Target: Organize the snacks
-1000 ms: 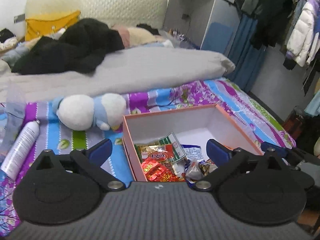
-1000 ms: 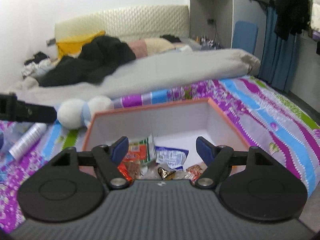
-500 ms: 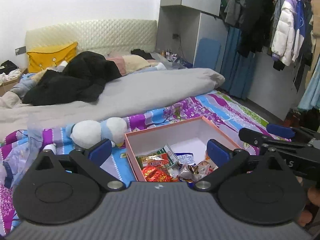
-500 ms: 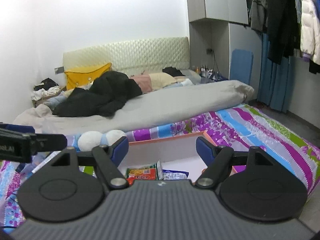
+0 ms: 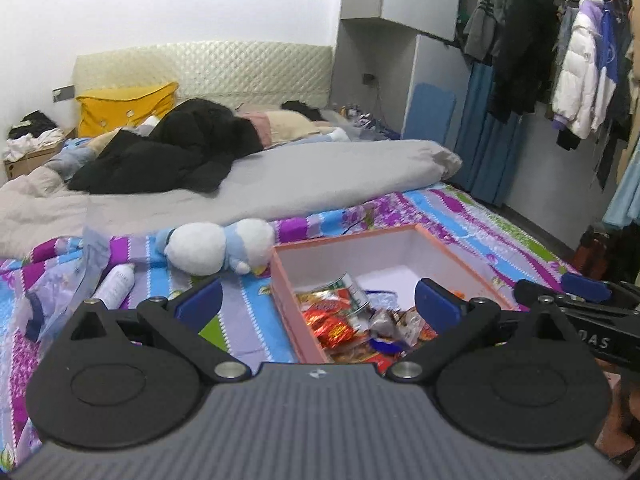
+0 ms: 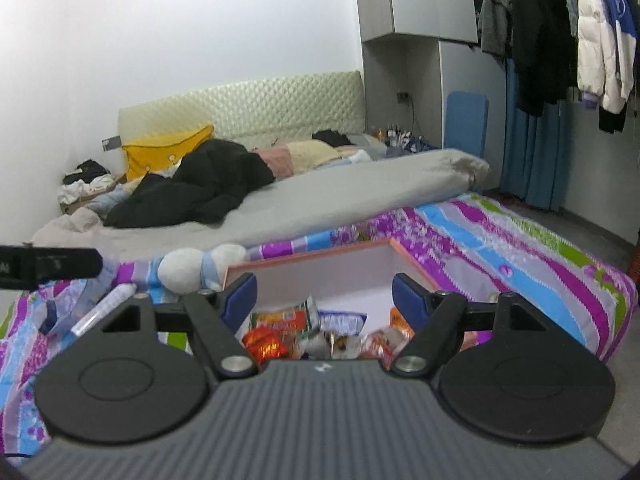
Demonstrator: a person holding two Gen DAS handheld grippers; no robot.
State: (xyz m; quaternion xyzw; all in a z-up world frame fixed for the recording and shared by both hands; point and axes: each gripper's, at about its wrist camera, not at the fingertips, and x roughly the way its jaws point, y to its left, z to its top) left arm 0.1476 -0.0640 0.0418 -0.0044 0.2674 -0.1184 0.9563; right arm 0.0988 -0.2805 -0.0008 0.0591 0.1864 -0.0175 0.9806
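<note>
Just ahead of my left tongs (image 5: pixel 318 304), spread apart and holding nothing, sits the pink-rimmed box (image 5: pixel 460 260), its near half heaped with snack packets (image 5: pixel 340 324) and its far half bare white floor. My right tongs (image 6: pixel 324 298), also apart and empty, hang over the same box. Beyond the box's left wall lie a plush toy (image 5: pixel 216 246) and a white spray bottle (image 5: pixel 116 284) on the striped bedspread (image 5: pixel 480 224). Further off, a grey duvet (image 5: pixel 300 176) rises.
</note>
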